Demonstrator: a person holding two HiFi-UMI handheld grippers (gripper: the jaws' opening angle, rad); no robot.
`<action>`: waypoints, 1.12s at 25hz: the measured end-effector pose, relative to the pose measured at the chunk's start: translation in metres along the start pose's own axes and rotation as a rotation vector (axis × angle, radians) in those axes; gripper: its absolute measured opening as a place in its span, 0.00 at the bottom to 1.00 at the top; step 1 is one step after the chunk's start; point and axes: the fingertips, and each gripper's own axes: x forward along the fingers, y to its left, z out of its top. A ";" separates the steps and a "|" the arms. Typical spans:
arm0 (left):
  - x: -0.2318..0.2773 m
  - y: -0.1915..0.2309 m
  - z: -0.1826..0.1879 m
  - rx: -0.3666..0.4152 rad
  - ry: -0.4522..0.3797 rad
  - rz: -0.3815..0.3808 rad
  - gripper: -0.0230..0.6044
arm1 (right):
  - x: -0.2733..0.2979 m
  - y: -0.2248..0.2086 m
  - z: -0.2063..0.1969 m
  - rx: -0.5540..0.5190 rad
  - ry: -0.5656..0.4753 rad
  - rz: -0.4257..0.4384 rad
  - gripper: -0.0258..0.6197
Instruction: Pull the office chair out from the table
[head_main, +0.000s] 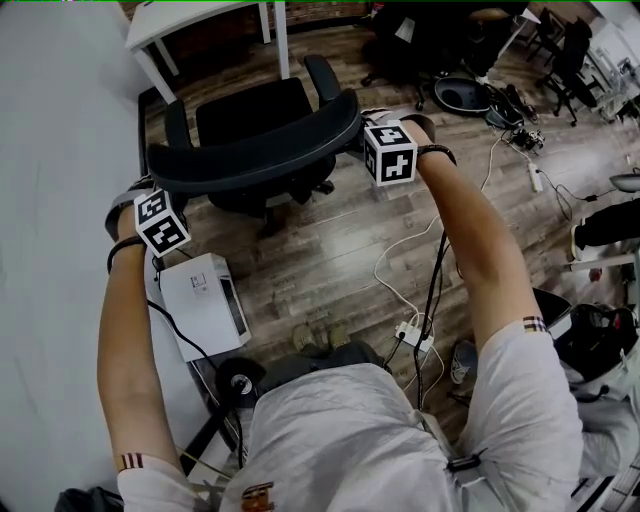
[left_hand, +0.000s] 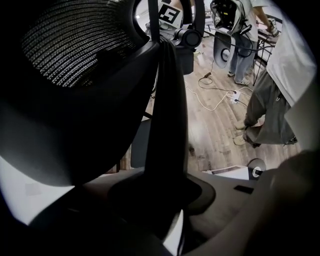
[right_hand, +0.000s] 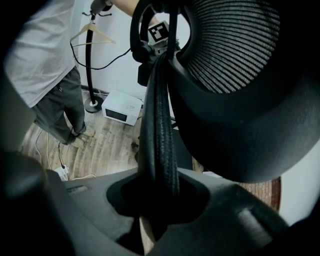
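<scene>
A black office chair (head_main: 262, 118) stands on the wood floor, turned away from me, its curved backrest rim (head_main: 250, 158) nearest to me. My left gripper (head_main: 160, 186) is shut on the rim's left end, and my right gripper (head_main: 354, 132) is shut on its right end. In the left gripper view the dark backrest edge (left_hand: 167, 100) runs down into the left gripper (left_hand: 160, 200). In the right gripper view the ribbed rim (right_hand: 160, 110) sits in the right gripper (right_hand: 155, 200). The grey table (head_main: 55, 130) lies at the left.
A white box-shaped appliance (head_main: 205, 300) sits on the floor by the table, next to a round stand base (head_main: 240, 380). Cables and a power strip (head_main: 412, 335) cross the floor at the right. A white table (head_main: 190, 20) and other chairs (head_main: 440, 45) stand behind.
</scene>
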 end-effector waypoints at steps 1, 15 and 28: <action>-0.001 -0.003 0.002 -0.002 0.001 0.002 0.20 | -0.002 0.003 -0.001 0.005 -0.001 0.002 0.17; -0.045 -0.013 0.009 -0.048 0.030 0.068 0.45 | -0.038 0.006 -0.015 0.018 -0.015 -0.089 0.37; -0.112 -0.044 0.024 -0.146 -0.095 0.157 0.45 | -0.123 0.031 0.010 0.120 -0.061 -0.254 0.37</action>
